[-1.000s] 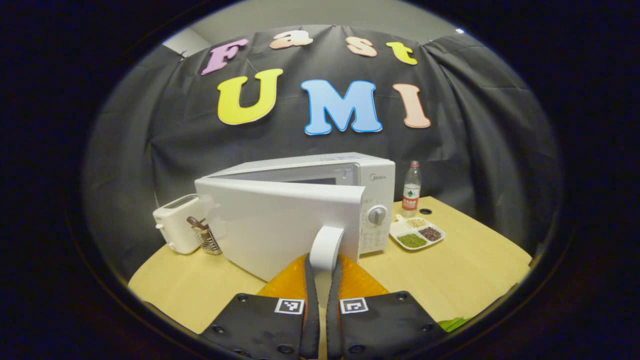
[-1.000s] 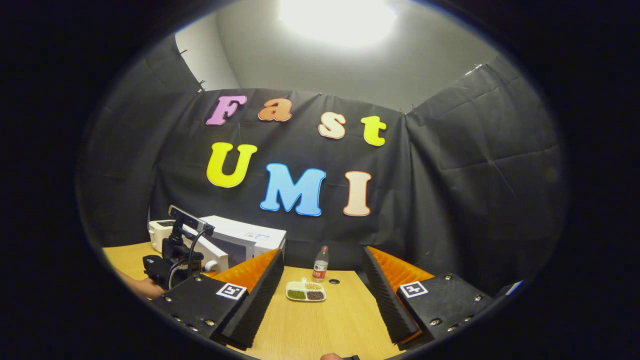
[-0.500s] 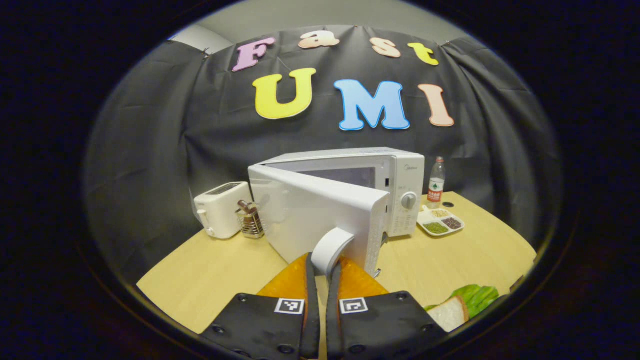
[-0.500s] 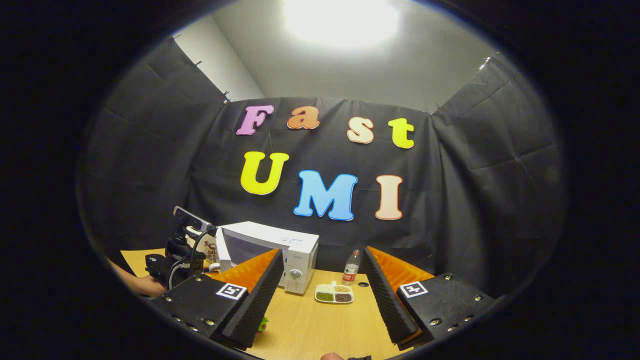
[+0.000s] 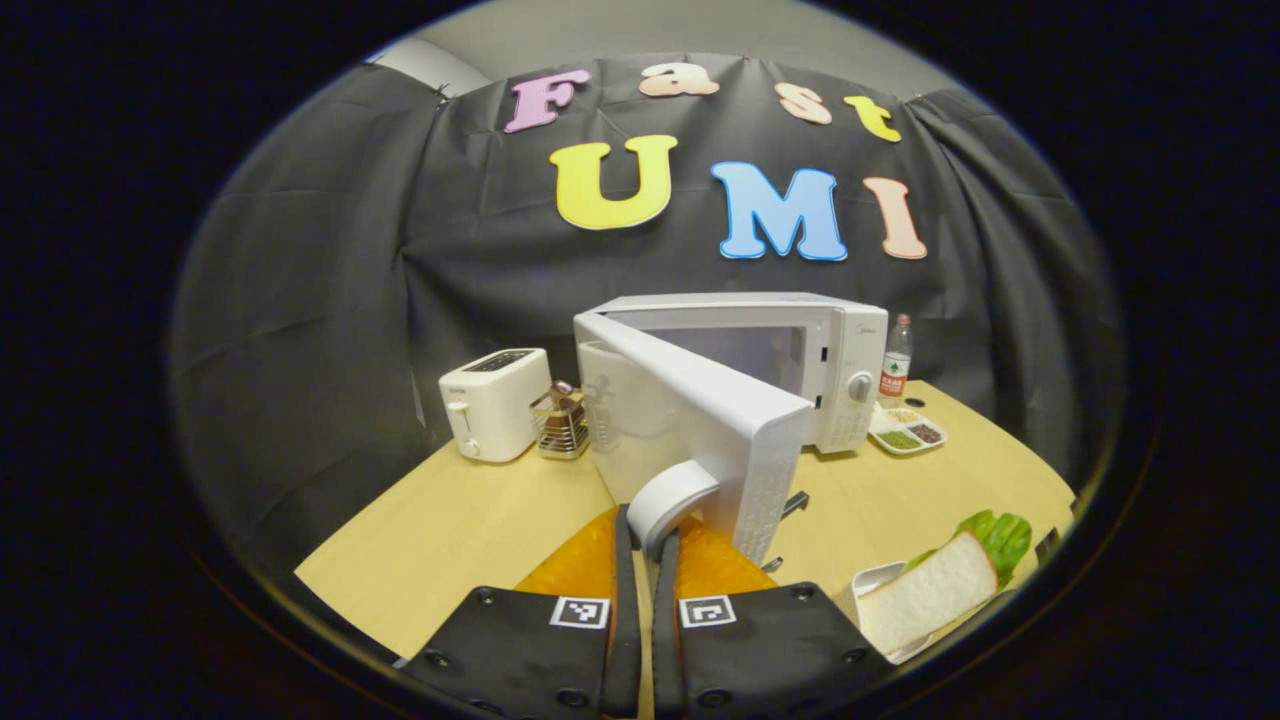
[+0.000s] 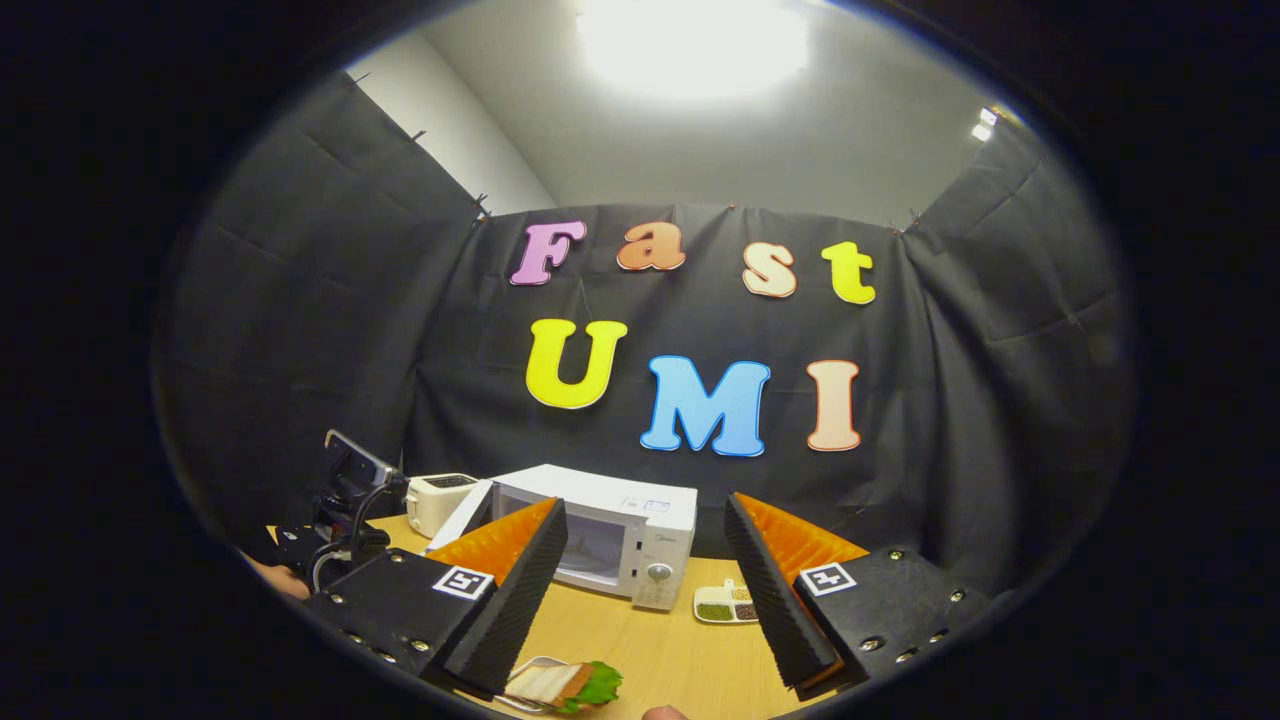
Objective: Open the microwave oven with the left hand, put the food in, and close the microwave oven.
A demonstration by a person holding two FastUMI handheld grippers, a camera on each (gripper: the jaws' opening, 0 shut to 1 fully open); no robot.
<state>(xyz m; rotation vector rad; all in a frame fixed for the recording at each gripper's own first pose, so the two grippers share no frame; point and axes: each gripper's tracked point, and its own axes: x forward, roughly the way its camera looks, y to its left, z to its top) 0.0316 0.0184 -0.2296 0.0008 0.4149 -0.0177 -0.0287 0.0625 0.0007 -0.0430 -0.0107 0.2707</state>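
- Left gripper (image 5: 640, 520): jaws clamped on the door handle (image 5: 668, 498) of the microwave oven (image 5: 760, 365); door ajar.
- Right gripper (image 6: 645, 590): jaws wide, holding nothing, above the sandwich (image 6: 565, 685) at the desk's (image 6: 660, 645) near edge.

Light wooden table (image 5: 470, 520). Microwave oven (image 5: 800, 350) at centre-back; toaster (image 5: 492, 402) and wire basket (image 5: 561, 422) at 9 o'clock of it; divided dish (image 5: 908, 430) (grains) and bottle (image 5: 896, 357) at 3 o'clock; sandwich plate (image 5: 935, 592) at 5 o'clock.
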